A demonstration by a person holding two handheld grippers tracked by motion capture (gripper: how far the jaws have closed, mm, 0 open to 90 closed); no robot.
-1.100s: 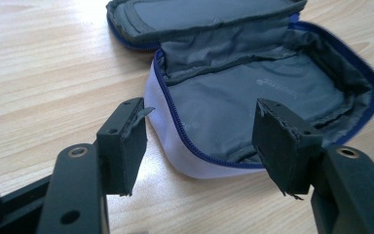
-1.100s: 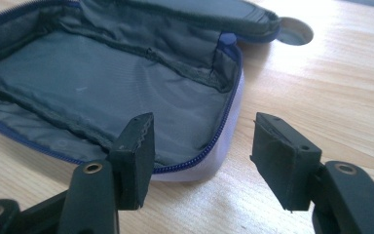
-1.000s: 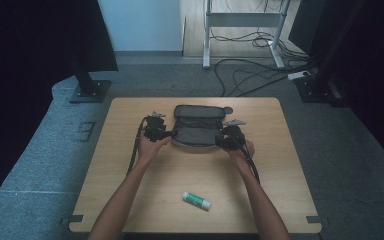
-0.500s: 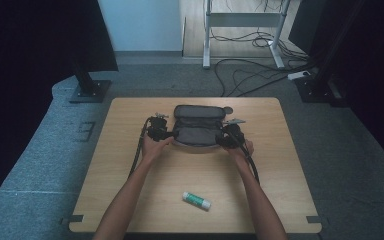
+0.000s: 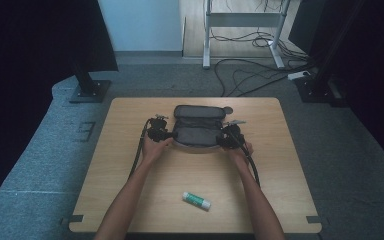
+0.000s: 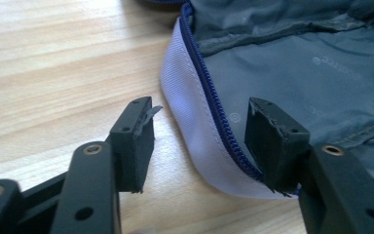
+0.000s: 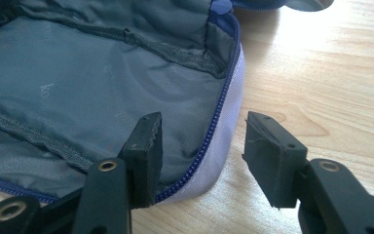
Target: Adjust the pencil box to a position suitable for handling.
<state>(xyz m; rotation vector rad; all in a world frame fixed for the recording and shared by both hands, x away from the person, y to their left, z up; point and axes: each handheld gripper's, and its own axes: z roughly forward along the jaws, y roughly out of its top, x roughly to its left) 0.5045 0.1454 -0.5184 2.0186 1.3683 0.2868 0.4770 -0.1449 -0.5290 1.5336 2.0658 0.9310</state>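
An open grey pouch (image 5: 197, 131) with a white rim and a blue zipper lies at the table's middle back. My left gripper (image 5: 164, 134) is at its left end and my right gripper (image 5: 225, 139) at its right end. In the left gripper view my left gripper (image 6: 200, 111) straddles the white rim (image 6: 182, 105), one jaw over the lining and one outside, with a gap at the outer pad. My right gripper (image 7: 204, 124) straddles the rim (image 7: 230, 117) the same way, its outer pad apart from it. Both pairs of jaws have just been closing around the rim.
A green and white glue stick (image 5: 196, 200) lies near the front of the wooden table (image 5: 120, 170). Both gripper cables trail back along the forearms. Cables and stand legs are on the floor beyond the table.
The left gripper has sunk a little onto the pouch's left end. The right hand has kept its place at the right end.
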